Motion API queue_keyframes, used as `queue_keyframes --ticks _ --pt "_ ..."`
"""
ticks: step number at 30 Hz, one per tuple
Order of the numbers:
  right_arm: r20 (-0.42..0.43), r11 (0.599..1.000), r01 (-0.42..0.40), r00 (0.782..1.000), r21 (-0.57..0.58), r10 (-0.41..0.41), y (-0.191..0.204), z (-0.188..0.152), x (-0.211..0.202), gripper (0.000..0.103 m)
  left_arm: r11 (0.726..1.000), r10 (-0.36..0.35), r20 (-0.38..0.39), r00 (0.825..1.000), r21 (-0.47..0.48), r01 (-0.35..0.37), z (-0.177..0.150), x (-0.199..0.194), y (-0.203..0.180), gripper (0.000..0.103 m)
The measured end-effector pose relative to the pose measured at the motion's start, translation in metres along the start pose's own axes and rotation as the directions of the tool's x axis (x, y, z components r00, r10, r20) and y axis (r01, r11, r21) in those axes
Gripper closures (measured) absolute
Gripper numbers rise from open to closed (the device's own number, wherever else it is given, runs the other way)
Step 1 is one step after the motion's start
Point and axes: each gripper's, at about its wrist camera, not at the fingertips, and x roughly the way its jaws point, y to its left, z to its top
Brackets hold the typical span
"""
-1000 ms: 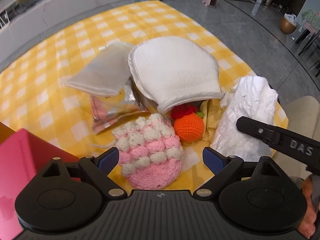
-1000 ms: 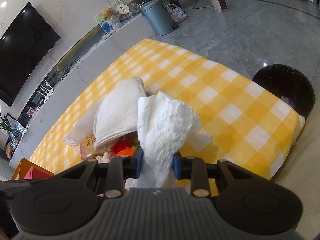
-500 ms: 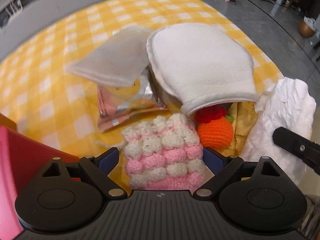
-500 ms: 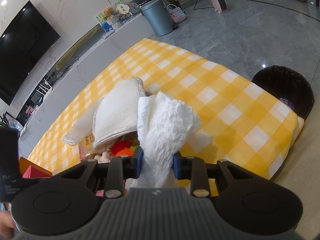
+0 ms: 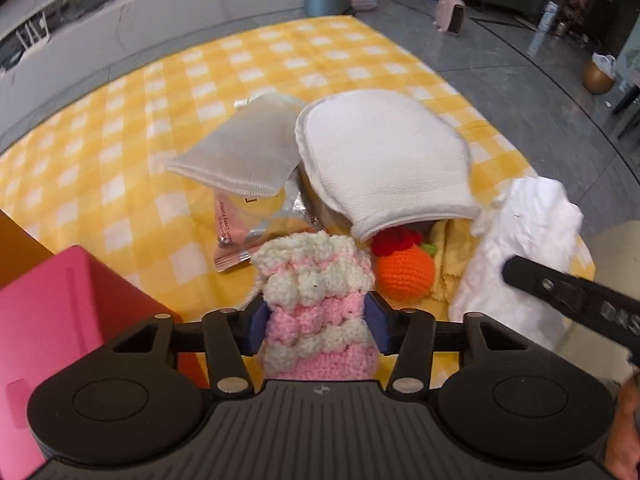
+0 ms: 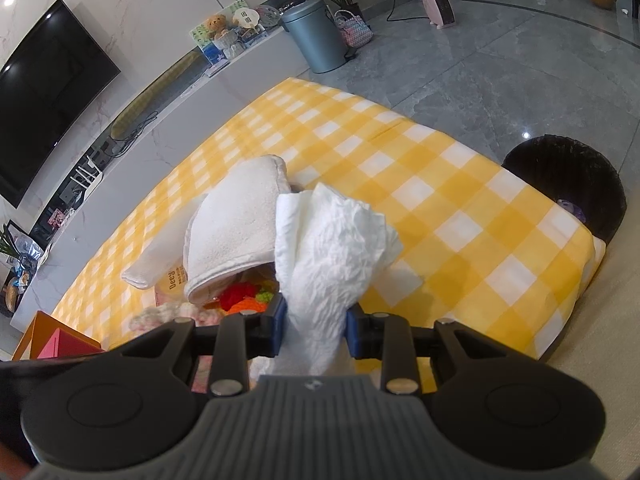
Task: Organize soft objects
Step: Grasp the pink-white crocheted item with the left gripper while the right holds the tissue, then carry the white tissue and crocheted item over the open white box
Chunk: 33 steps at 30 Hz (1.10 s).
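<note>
Right wrist: yellow-checked tablecloth point(image 6: 440, 184), grey floor point(image 6: 500, 68)

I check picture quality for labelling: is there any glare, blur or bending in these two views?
Left wrist view: soft and slightly blurred, table edge bent by the fisheye. Right wrist view: sharper, light glare spots on the grey floor, dark television curved near the edge.

The left tool point(image 5: 316, 322), low in the frame's centre, has just been closing, its blue pads pressing a pink-and-white crocheted pouch point(image 5: 316, 300). The right tool point(image 6: 316, 330) clamps a crumpled white cloth point(image 6: 328, 248).
</note>
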Motion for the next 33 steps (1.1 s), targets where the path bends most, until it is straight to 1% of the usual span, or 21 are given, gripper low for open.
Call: queue_keyframes --ticks 1,2,3,4,5,7,10,13,15,21,25,28,33 --pt "0.0 1.0 0.0 1.0 -0.001 0.0 0.0 0.0 0.0 0.074 1.0 0.002 0.004 1.0 0.01 -0.002 -0.002 -0.005 -0.001 0.053" --pt "0.002 1.0 0.001 1.0 -0.002 -0.001 0.0 0.0 -0.001 0.074 1.0 0.008 0.009 1.0 0.024 -0.009 -0.004 -0.01 -0.003 0.062" --pt "0.003 1.0 0.001 1.0 -0.002 -0.001 0.0 0.0 -0.001 0.074 0.999 0.013 0.014 1.0 0.04 -0.013 -0.006 -0.015 -0.005 0.078" --pt "0.003 1.0 0.001 1.0 -0.003 -0.001 0.0 0.0 -0.001 0.074 0.999 -0.014 0.001 1.0 0.053 0.014 -0.008 -0.019 -0.006 0.078" --pt "0.002 1.0 0.001 1.0 -0.006 -0.001 0.001 0.0 -0.002 0.074 0.997 -0.039 0.004 0.999 0.062 0.039 -0.01 -0.023 -0.006 0.078" --pt "0.002 1.0 0.001 1.0 -0.013 -0.001 0.002 0.0 -0.002 0.074 0.994 -0.07 0.023 0.997 0.082 0.068 -0.013 -0.03 -0.008 0.079" --pt "0.002 1.0 0.001 1.0 -0.022 -0.001 0.003 -0.001 -0.002 0.074 0.993 -0.066 0.013 0.998 0.101 0.064 -0.016 -0.029 -0.012 0.079" --pt "0.003 1.0 0.0 1.0 -0.023 0.001 0.003 -0.001 -0.003 0.074 0.995 -0.056 -0.015 0.998 0.085 0.057 -0.017 -0.02 -0.01 0.079" --pt "0.003 1.0 -0.001 1.0 -0.023 0.001 0.003 -0.001 -0.002 0.074 0.994 -0.062 -0.013 0.998 0.088 0.063 -0.018 -0.019 -0.01 0.079" --pt "0.003 1.0 -0.003 1.0 -0.029 0.003 0.004 0.0 -0.002 0.074 0.988 -0.135 -0.023 0.991 0.068 0.136 -0.017 -0.03 -0.008 0.08" --pt "0.014 0.999 -0.021 1.0 -0.037 0.022 0.004 0.0 -0.007 0.074 0.988 -0.135 0.01 0.991 0.073 0.134 -0.017 -0.046 -0.009 0.08" --pt "0.037 0.999 -0.032 0.999 -0.044 0.034 0.004 0.001 -0.015 0.074 0.986 -0.158 0.037 0.987 0.063 0.155 -0.019 -0.064 -0.007 0.08" --pt "0.071 0.993 -0.107 0.991 -0.041 0.11 0.006 0.004 -0.032 0.074 0.984 -0.176 0.108 0.978 0.04 0.172 -0.026 -0.103 0.006 0.08"
